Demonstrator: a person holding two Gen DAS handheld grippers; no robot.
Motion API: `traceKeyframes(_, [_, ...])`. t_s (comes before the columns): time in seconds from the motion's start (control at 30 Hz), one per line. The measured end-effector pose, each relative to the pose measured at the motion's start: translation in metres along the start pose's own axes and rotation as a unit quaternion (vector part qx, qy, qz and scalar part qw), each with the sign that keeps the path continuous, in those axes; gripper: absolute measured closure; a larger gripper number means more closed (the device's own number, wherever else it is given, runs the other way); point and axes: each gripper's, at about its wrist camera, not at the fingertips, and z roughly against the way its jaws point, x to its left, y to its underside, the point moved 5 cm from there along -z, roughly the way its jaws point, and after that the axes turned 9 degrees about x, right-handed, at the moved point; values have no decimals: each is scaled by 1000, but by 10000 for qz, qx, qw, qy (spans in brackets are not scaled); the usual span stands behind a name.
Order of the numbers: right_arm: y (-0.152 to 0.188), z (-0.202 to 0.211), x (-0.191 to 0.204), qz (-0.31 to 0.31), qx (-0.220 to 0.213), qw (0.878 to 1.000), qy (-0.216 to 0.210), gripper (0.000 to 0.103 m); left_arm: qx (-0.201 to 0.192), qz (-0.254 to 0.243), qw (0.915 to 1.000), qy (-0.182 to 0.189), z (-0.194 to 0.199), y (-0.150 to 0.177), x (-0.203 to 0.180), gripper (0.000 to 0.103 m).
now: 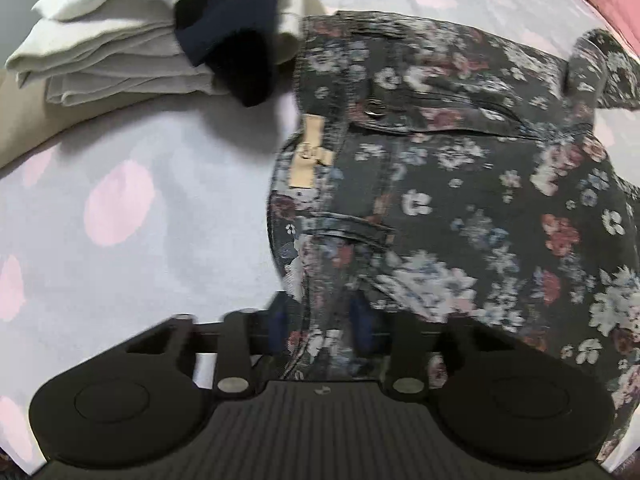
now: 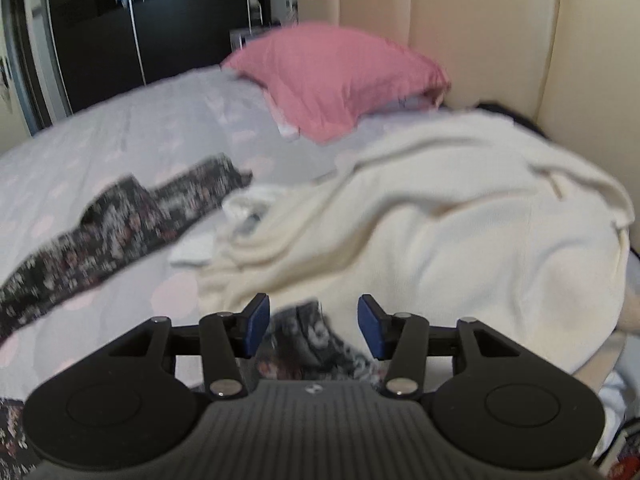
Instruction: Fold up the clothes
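- Left wrist view: the left gripper (image 1: 320, 320) points down at the bed (image 1: 140, 152), and its blue pads (image 1: 360, 320) are clenched on the waistband edge of the floral trousers (image 1: 460, 200), which run up between them
- The trousers lie flat on the pale sheet with pink spots, in the right half of this view; a back pocket with a metal button (image 1: 375, 107) shows
- A beige label (image 1: 310, 152) is sewn at the waistband; its writing is too blurred to read
- Only this view shows a stack of folded white clothes (image 1: 108, 40) with a dark navy piece (image 1: 232, 40) on it, near the bed's edge at top left
- Right wrist view: the right gripper (image 2: 314, 326) is released, jaws apart; a fold of the floral trousers (image 2: 312, 344) lies between the fingers, not pressed
- Only here: a cream garment (image 2: 460, 220) heaped at the right, a pink pillow (image 2: 336, 76) against the cream headboard (image 2: 480, 32), a dark wardrobe (image 2: 140, 20) behind
- One trouser leg stretches to the left edge, cut off there; the whole view is blurred
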Motion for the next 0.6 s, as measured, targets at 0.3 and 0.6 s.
traceKeyframes(0.3, [7, -14, -16, -242, 504, 9981, -243, 54, -32, -46, 9996, -275, 10, 4, -6, 91])
traceKeyframes(0.6, [15, -14, -13, 9, 664, 9978, -33, 81, -182, 180, 9997, -36, 15, 5, 6, 46])
